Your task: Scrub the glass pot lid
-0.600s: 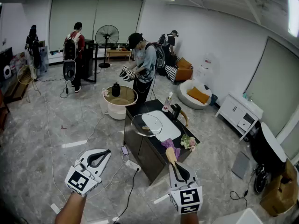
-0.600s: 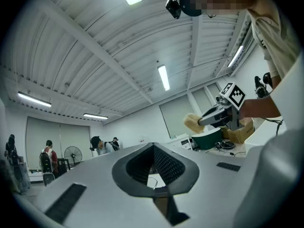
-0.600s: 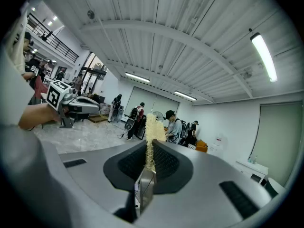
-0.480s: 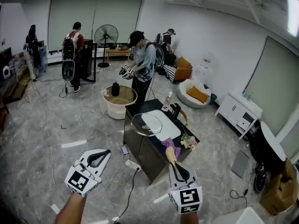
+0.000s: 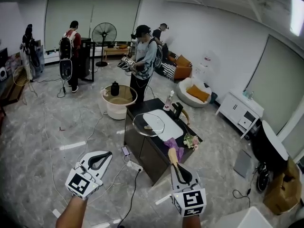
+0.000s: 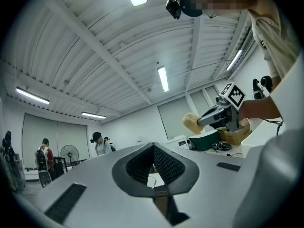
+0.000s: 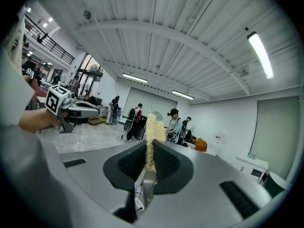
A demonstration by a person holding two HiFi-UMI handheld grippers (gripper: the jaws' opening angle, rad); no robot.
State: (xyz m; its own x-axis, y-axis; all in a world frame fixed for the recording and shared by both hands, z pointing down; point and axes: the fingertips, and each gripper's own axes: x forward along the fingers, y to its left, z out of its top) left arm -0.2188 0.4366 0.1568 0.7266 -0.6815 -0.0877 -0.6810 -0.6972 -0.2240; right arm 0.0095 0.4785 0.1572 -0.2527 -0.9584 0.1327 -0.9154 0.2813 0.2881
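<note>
The glass pot lid (image 5: 148,124) rests on a dark counter (image 5: 153,148), half over a white sink basin (image 5: 168,129), well ahead of both grippers. My right gripper (image 5: 175,165) is held low at the near right, shut on a pale yellow scrub sponge (image 5: 172,156) that sticks out past its tips. In the right gripper view the sponge (image 7: 152,132) stands squeezed between the right gripper's (image 7: 148,152) jaws. My left gripper (image 5: 101,159) hovers at the near left over the floor, shut and empty; in the left gripper view the left gripper's (image 6: 153,148) pads meet.
A purple cloth (image 5: 173,148) and flowers (image 5: 191,142) lie at the counter's near end; a bottle (image 5: 168,102) and black tap (image 5: 178,111) stand at its far end. A white tub (image 5: 118,103) sits behind. A person (image 5: 142,61) stands by it. Cables (image 5: 130,194) cross the floor.
The head view has shifted slightly, so the counter and people sit a little higher and further left. Both grippers keep their places and grips.
</note>
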